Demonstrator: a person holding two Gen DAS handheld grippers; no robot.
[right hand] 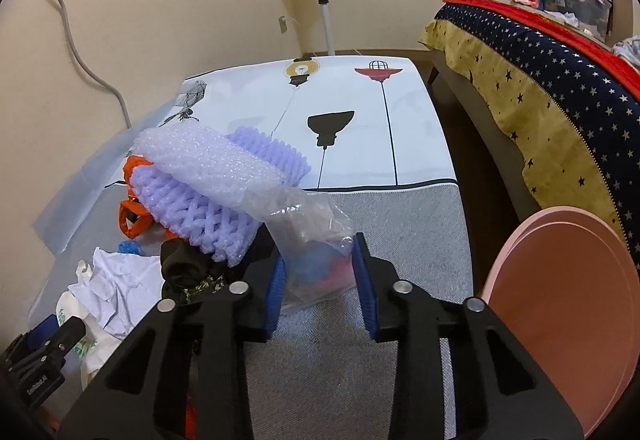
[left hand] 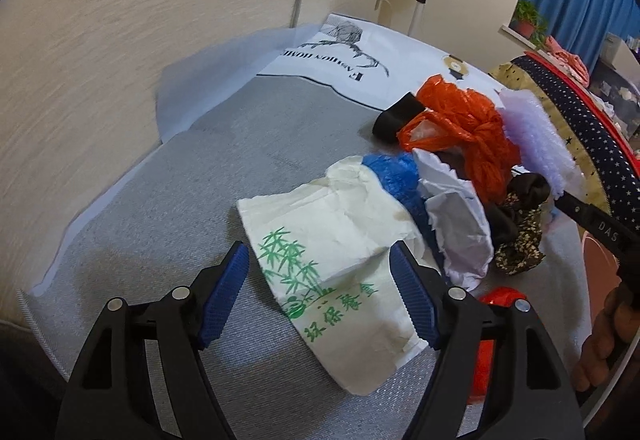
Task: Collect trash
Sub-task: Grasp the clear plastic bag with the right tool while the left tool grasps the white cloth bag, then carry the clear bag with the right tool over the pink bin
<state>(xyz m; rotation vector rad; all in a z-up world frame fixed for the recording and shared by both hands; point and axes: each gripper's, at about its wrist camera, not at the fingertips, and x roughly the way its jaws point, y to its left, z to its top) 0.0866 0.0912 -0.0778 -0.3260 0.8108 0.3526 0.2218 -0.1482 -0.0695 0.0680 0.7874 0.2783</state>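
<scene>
Right gripper (right hand: 320, 280) pinches clear bag (right hand: 316, 240) (left gaping) — paper bag (left hand: 332, 260) between.

We see the left claw (left hand: 320, 296) angled downward, its blue-padded fingers (left hand: 224, 292) spread wide; the pads press on nothing. The right claw (right hand: 320, 292) also tilts downward, its blue pads (right hand: 276, 292) drawn closer together and pressing both sides of a clear plastic bag (right hand: 316, 240). In the left wrist view, we note a bare hand (left hand: 612, 336) at the right edge, wrapped around the right claw's black body.
</scene>
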